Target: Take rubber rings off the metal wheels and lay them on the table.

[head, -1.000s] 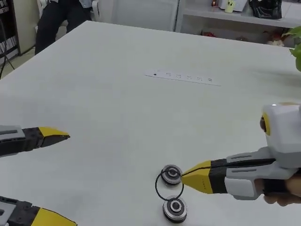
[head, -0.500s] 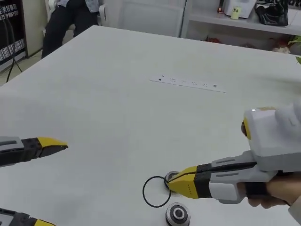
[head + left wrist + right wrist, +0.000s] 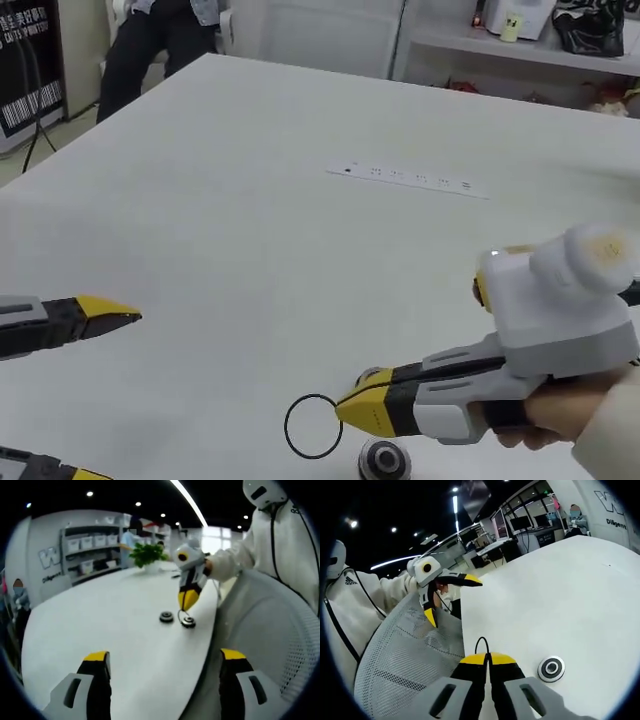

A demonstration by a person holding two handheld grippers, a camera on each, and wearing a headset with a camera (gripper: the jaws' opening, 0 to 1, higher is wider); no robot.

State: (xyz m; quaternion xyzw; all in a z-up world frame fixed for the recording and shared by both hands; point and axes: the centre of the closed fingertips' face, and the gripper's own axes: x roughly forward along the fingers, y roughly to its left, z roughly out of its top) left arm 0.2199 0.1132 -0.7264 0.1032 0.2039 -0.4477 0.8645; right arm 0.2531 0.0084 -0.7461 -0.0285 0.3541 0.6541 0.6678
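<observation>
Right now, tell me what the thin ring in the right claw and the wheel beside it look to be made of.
Ring: black, matte, thin cord forming a round loop pinched in the shut right claw; probably rubber. Wheel: likely metal, with silvery, shiny concentric faces around a dark centre; its outer band looks dark, material unclear.

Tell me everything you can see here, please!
table: one, white, under everything.
metal wheels: two, silver and black, on the table by the near edge.
rubber ring: one, black, pinched at the right jaw tips.
socket strip: one, white, flat on the table's middle.
plant: one, green, far along the table.
mesh chair: one, pale, beside the table.
left hand-held gripper: one, yellow-tipped, open.
right hand-held gripper: one, yellow-tipped, shut on the ring.
</observation>
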